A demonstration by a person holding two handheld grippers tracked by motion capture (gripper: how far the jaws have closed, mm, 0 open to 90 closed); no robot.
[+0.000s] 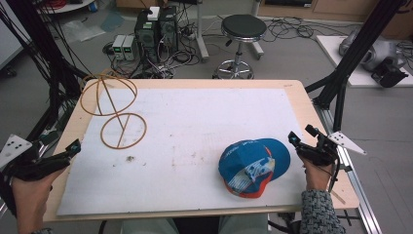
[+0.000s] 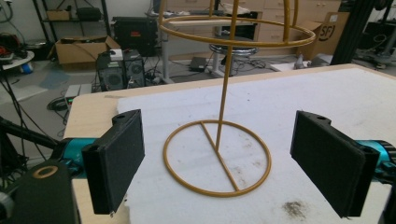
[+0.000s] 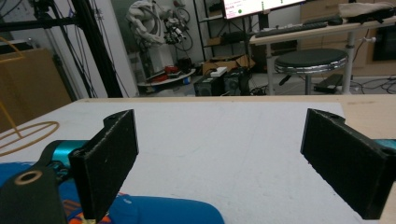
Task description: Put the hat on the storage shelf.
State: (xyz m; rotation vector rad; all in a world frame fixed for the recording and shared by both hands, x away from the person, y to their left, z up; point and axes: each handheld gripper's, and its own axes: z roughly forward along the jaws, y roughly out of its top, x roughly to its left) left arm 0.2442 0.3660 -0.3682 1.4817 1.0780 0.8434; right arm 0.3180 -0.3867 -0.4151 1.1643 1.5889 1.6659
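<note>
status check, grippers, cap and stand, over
Left gripper open, empty, facing gold wire hat stand. Right gripper open, empty, beside blue and orange baseball cap. White foam mat between cap and stand bare.

Even, soft indoor light — faint shadows; all views slightly blurred, perhaps from low resolution

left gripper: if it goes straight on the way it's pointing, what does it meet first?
Probably the wire stand: its round base ring lies dead ahead between the open jaws of the left gripper, with only bare white mat before it. Height is unclear, so it might meet the upright rod instead.
</note>
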